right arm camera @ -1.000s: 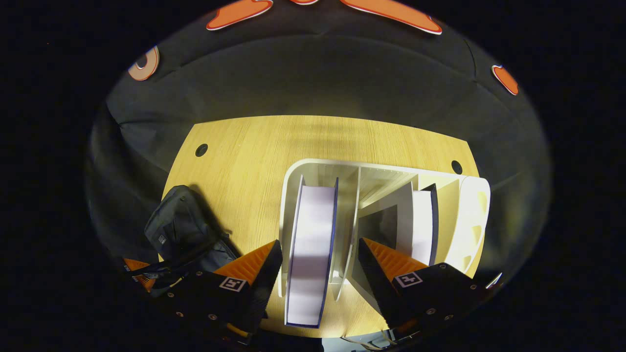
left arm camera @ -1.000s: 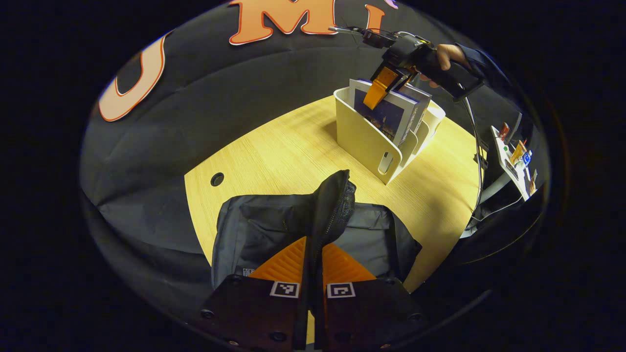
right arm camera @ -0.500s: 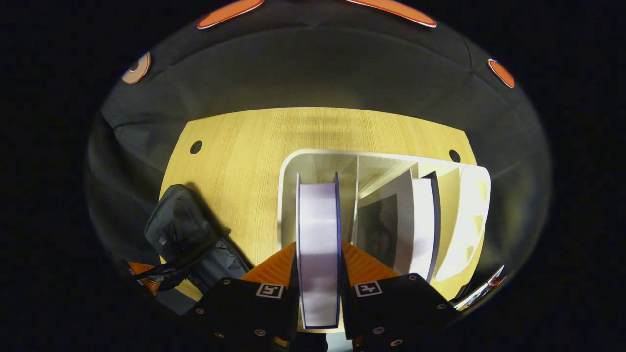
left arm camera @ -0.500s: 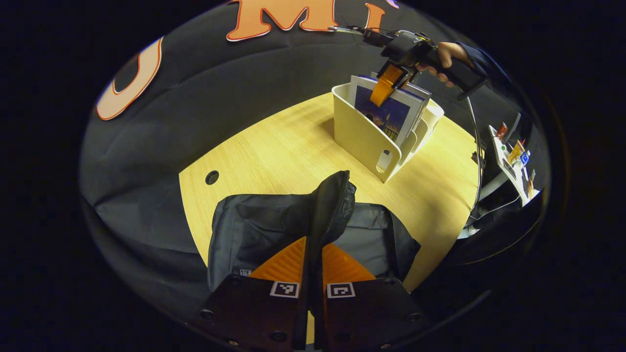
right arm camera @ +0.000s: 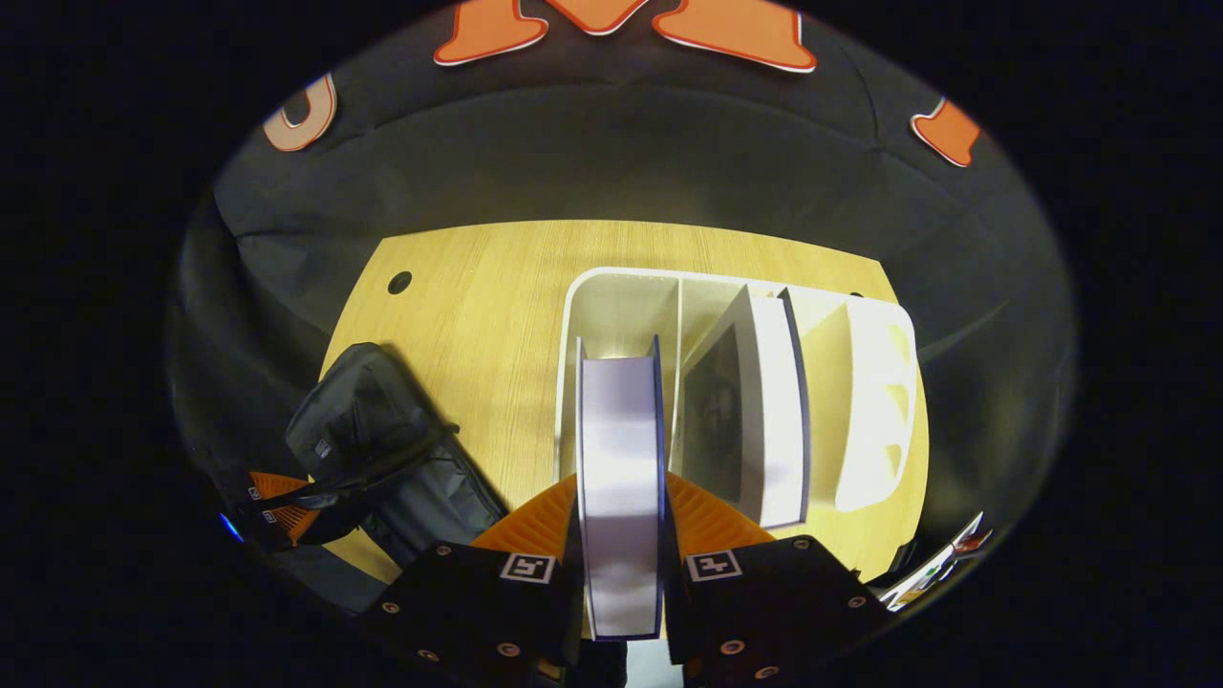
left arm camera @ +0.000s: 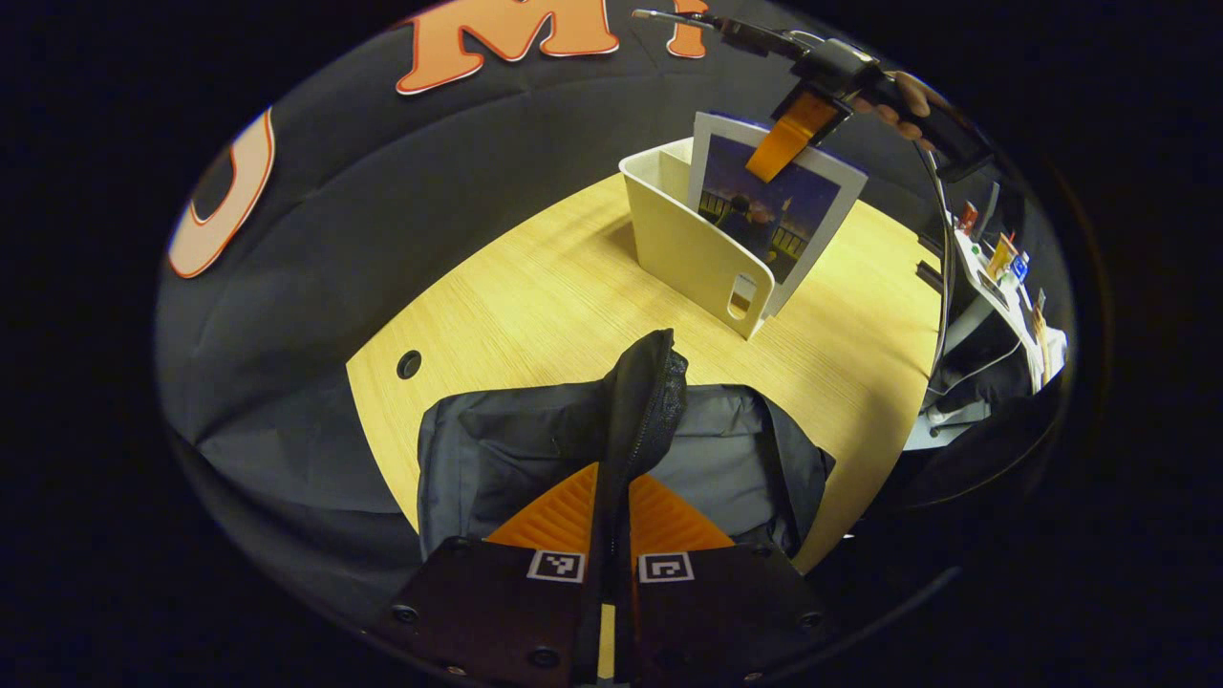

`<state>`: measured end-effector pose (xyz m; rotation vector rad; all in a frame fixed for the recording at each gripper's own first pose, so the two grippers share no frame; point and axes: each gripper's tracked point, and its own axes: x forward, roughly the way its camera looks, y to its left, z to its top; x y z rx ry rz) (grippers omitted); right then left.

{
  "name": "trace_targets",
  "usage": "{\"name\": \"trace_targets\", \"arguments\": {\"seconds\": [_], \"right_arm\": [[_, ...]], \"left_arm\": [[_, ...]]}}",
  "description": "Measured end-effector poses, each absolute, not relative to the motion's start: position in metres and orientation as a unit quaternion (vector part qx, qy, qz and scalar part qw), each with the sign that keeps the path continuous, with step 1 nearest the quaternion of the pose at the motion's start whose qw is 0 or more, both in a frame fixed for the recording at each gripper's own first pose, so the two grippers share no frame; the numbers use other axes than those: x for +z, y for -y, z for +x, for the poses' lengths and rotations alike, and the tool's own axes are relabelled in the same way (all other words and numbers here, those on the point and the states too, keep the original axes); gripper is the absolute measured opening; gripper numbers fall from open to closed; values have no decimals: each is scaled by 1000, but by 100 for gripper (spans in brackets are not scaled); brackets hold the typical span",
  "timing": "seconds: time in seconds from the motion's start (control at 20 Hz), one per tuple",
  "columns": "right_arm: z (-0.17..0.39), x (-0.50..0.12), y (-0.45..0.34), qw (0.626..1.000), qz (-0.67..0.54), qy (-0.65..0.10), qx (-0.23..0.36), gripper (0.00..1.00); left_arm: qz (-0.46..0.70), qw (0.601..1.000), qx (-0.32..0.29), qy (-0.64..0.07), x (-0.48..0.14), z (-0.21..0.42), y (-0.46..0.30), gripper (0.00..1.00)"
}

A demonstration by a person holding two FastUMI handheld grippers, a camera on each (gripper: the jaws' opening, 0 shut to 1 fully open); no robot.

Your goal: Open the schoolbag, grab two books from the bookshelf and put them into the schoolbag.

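Note:
A dark grey schoolbag point(left arm camera: 535, 449) lies on the wooden table point(left arm camera: 535, 287). My left gripper point(left arm camera: 611, 497) is shut on its raised zipper flap point(left arm camera: 645, 401), holding it up. The bag also lies at lower left in the right gripper view, schoolbag point(right arm camera: 373, 449). My right gripper point(right arm camera: 621, 506) is shut on a book point(right arm camera: 619, 478), seen from its page edge, raised partway out of the white bookshelf point(right arm camera: 860, 382). In the left gripper view that book point(left arm camera: 774, 210) shows a dark blue picture cover above the bookshelf point(left arm camera: 688, 248), pinched by the right gripper point(left arm camera: 793, 129). A second book point(right arm camera: 755, 411) leans in the neighbouring slot.
A round cable hole point(left arm camera: 409, 364) sits in the table left of the bag. Beyond the table's right edge stands a white stand with small coloured items point(left arm camera: 994, 277) and cables. A hand point(left arm camera: 908, 96) holds the right gripper. Bare tabletop lies between bag and bookshelf.
My right gripper closed on the book in the bookshelf's left slot and lifted it upward. My left gripper stayed shut on the bag's flap.

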<state>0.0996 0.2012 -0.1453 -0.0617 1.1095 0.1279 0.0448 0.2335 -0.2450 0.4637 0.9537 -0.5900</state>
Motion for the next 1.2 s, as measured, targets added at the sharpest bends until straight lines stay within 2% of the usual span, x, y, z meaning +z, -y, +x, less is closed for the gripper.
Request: {"name": "trace_targets", "arguments": {"seconds": [0.55, 1.2], "right_arm": [[21, -112, -177, 862, 8, -503, 55, 35], [-49, -90, -167, 879, 83, -466, 62, 35]], "left_arm": [[231, 815, -286, -449, -243, 44, -232, 7], [219, 820, -282, -448, -210, 57, -240, 5]]}}
